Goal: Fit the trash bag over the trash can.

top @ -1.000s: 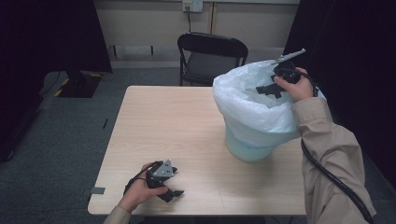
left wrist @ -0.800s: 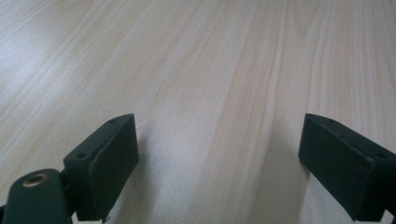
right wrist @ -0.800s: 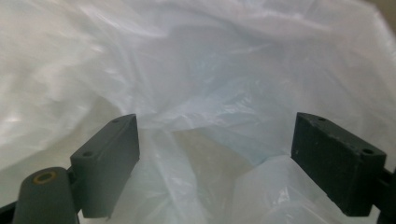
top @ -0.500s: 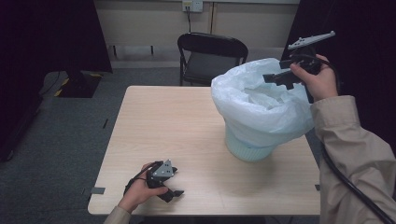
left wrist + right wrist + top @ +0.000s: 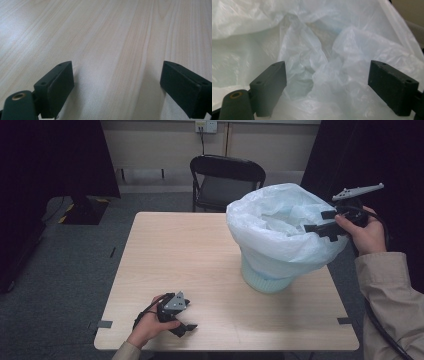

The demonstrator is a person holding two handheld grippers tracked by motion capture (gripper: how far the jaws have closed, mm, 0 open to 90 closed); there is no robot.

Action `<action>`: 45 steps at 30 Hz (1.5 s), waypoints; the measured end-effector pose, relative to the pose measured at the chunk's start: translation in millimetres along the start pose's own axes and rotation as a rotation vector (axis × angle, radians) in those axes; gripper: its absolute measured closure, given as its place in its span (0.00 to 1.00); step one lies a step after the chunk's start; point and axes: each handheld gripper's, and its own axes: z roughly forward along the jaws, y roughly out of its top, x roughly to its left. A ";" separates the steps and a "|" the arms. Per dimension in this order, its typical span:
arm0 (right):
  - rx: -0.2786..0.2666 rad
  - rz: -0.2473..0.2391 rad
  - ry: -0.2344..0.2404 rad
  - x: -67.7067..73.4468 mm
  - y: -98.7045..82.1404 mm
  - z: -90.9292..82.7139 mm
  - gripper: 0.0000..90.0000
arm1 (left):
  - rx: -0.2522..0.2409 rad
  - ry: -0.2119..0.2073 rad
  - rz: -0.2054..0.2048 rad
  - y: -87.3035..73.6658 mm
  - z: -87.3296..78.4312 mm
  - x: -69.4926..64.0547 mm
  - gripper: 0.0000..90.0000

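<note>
Item: white plastic bag liner, draped over the rim of a pale blue bin standing upright on the far right part of the wooden table.

Right gripper: jaws spread wide and released, holding nothing, poised at the liner's right-hand rim and pointing left into the opening. In the right gripper view the crumpled liner lies straight ahead between the jaws (no film pinched).

Left gripper: resting on the table near its near-left edge, jaws apart, bare tabletop ahead; well apart from the bin.

Relation: the right hand is much nearer; the liner's edge lies just left of its jaws.

Room: open table left of the bin; the table's right edge is close beside it. A folding chair stands behind.
</note>
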 end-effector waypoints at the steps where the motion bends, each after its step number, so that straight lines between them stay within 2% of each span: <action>1: 0.008 0.005 -0.003 -1.5 -4.2 2.5 0.16 | 0.000 0.000 0.000 0.0 0.0 0.0 0.12; 4: 0.014 0.007 -0.004 -3.6 -9.3 6.3 0.16 | 0.000 0.000 0.000 0.0 0.0 -0.1 0.12; 6: 0.001 -0.010 -0.015 -1.7 -6.1 3.9 0.16 | 0.000 0.001 -0.001 0.1 0.1 -0.1 0.12; 7: -0.009 -0.033 -0.019 0.5 -2.2 1.1 0.16 | 0.000 0.001 -0.001 0.1 0.1 -0.2 0.12; 10: -0.049 -0.053 -0.024 8.3 13.0 -11.0 0.16 | 0.000 0.001 -0.002 0.1 0.1 -0.2 0.12; 13: -0.072 -0.092 -0.029 19.3 29.0 -21.4 0.16 | 0.000 0.001 -0.001 0.1 0.1 -0.2 0.12; 14: -0.080 -0.103 -0.015 23.8 33.2 -22.8 0.16 | 0.000 0.000 -0.002 0.1 0.1 -0.2 0.12; 16: -0.094 -0.111 0.046 32.6 38.8 -20.8 0.16 | 0.000 0.000 -0.001 0.1 0.1 -0.2 0.12; 19: -0.044 -0.132 0.069 39.9 38.2 -5.5 0.16 | 0.001 0.001 -0.001 0.1 0.1 -0.2 0.12; 22: 0.027 -0.088 0.086 32.2 27.4 17.1 0.16 | 0.001 0.001 -0.002 0.1 0.0 -0.4 0.12; 23: 0.050 -0.069 0.072 27.8 23.2 23.3 0.16 | 0.002 0.000 -0.001 0.1 0.0 -0.3 0.12; 24: 0.078 -0.070 0.033 21.9 18.5 28.9 0.16 | 0.002 0.000 -0.001 0.1 0.0 -0.3 0.12; 27: 0.096 -0.045 -0.021 10.4 9.7 35.5 0.16 | 0.000 -0.005 -0.003 0.1 0.2 -0.1 0.12; 31: 0.117 -0.024 -0.031 3.6 2.2 40.5 0.14 | 0.001 -0.006 -0.001 0.2 0.2 0.1 0.12; 33: 0.113 -0.005 -0.025 1.3 -1.0 41.8 0.14 | 0.001 -0.005 -0.002 0.2 0.2 0.0 0.12; 39: 0.100 -0.018 -0.030 2.6 -4.2 40.2 0.14 | 0.001 -0.002 -0.001 0.2 0.1 -0.2 0.12; 41: 0.073 -0.015 -0.026 5.3 -1.0 34.5 0.14 | 0.001 -0.002 -0.002 0.1 0.1 -0.3 0.12; 45: 0.009 -0.045 -0.032 15.2 12.3 15.7 0.14 | 0.001 -0.002 -0.002 0.1 0.1 -0.3 0.12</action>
